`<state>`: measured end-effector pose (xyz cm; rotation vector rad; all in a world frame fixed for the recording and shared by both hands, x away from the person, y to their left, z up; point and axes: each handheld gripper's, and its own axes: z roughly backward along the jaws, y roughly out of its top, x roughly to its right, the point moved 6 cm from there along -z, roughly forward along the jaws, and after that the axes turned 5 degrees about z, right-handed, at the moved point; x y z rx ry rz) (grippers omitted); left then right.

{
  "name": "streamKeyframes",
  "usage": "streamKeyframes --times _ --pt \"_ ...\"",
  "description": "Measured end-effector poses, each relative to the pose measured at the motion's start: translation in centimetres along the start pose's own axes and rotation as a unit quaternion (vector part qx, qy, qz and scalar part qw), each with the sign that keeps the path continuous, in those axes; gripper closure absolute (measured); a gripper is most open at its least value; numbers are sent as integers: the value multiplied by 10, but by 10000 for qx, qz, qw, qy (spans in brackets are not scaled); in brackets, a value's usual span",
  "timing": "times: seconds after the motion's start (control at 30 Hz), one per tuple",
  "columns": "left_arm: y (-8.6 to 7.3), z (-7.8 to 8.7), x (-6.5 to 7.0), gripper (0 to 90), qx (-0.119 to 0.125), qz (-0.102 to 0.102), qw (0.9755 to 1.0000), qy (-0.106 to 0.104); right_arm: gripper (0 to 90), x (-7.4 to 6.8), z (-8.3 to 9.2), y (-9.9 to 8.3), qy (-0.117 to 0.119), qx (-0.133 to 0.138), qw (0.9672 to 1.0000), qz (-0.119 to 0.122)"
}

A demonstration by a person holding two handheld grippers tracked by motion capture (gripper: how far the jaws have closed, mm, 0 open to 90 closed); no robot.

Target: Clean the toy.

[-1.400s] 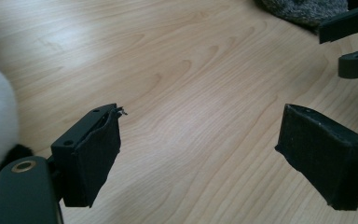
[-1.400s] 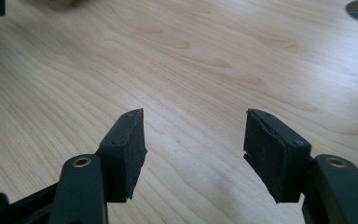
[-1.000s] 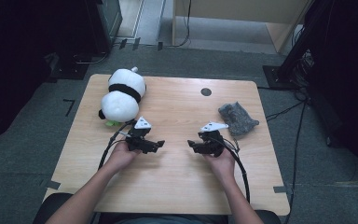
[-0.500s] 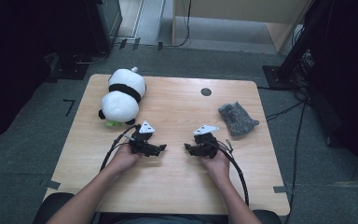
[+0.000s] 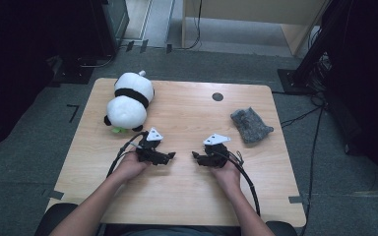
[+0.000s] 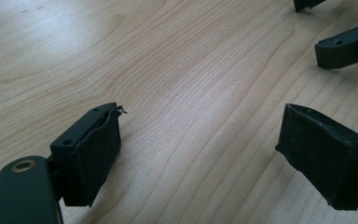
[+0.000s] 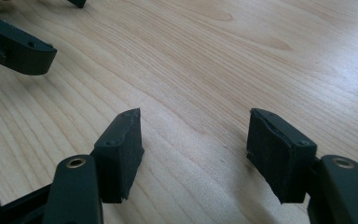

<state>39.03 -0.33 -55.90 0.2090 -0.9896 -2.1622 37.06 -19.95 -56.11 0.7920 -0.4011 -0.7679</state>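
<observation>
- The left gripper (image 5: 171,156) rests low over the wooden table (image 5: 187,196), jaws spread wide with bare wood between them.
- The right gripper (image 5: 195,155) faces it tip to tip, just apart; its jaws have just been opening and stand spread, nothing between them.
- The plush panda (image 5: 128,101) lies on its side at the table's far left, near the left gripper but not touching.
- The grey cloth (image 5: 250,125) lies crumpled beyond the right gripper, toward the table's right edge.
</observation>
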Motion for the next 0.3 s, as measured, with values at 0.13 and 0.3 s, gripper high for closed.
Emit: streamKeyframes --times 0.13,0.3 --pt "0 0 0 132 1 -4 10000 23 278 -2 0 0 98 -52 9999 63" --pt "-1 0 1 132 -13 -43 10000 82 248 -3 -1 -1 85 -66 9999 83"
